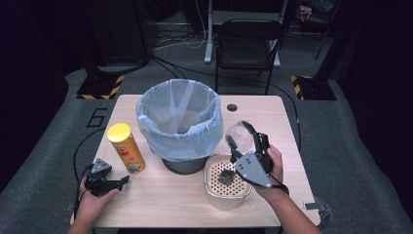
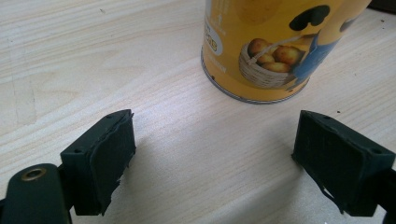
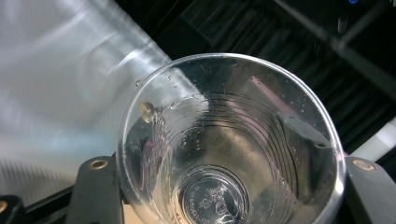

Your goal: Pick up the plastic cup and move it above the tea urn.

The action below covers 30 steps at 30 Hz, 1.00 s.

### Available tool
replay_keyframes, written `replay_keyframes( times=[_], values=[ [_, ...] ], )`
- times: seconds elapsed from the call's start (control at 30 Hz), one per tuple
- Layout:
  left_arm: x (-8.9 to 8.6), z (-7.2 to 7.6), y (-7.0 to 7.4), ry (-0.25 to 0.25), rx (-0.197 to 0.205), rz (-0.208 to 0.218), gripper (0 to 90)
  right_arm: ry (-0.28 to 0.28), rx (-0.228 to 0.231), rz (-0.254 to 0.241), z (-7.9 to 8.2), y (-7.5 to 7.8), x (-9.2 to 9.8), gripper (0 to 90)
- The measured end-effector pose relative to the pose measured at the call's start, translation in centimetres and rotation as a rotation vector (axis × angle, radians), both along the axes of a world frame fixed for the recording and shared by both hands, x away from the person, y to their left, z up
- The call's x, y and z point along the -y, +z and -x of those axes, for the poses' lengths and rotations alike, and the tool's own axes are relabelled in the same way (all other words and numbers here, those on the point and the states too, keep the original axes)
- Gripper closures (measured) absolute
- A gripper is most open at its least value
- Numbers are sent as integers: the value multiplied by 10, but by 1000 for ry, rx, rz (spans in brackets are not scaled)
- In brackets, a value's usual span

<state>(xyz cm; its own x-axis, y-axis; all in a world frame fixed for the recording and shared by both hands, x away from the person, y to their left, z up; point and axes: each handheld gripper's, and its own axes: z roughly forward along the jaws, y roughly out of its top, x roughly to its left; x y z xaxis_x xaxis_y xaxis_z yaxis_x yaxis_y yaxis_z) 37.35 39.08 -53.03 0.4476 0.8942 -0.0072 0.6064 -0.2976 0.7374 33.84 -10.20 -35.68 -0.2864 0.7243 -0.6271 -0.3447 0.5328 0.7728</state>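
Observation:
My right gripper (image 1: 241,134) is shut on a clear plastic cup (image 1: 239,135), held above the table beside the bin. In the right gripper view the clear plastic cup (image 3: 229,144) sits between the two black jaws, wet inside, with a small pale bit stuck near its rim. My left gripper (image 1: 117,183) rests low at the table's front left, open with nothing between its pads (image 2: 105,158). A yellow chip can (image 1: 125,147) stands just beyond it, and the same yellow chip can (image 2: 275,46) fills the top of the left gripper view.
A bin with a pale blue liner bag (image 1: 179,119) stands mid-table. A beige perforated strainer pot (image 1: 226,187) with dark scraps sits in front of it, under my right hand. A black chair (image 1: 248,44) stands beyond the table.

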Motion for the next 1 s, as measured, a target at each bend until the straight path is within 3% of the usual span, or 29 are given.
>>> replay_keyframes(
  times=[0.1, 0.13, 0.17, 0.27, 0.33, 0.4, 0.63, 0.67, 1.0],
  values=[
    [0, 0, 0, 0, 0, -2, 125, 65, -138, -188, -5, 6, 9, 355],
    [0, 0, 0, 0, 0, -1, 126, 123, -212, -307, -10, 11, 16, 355],
    [0, 0, 0, 0, 0, -1, 126, 123, -212, -307, -10, 11, 16, 355],
    [0, 0, 0, 6, 0, 3, 125, 210, -318, -465, -14, 20, 24, 356],
    [1, 0, 0, 7, 0, 4, 125, 250, -367, -547, -17, 28, 29, 357],
    [1, 0, 0, 7, 0, 3, 125, 276, -386, -611, -20, 36, 33, 358],
    [2, 0, -1, 20, 17, 10, 126, 274, -383, -592, -23, 57, 34, 360],
    [2, 0, -2, 21, 18, 11, 126, 267, -368, -563, -23, 62, 33, 360],
    [2, 0, -2, 21, 17, 11, 126, 282, -388, -487, -37, 93, 15, 356]
  ],
)
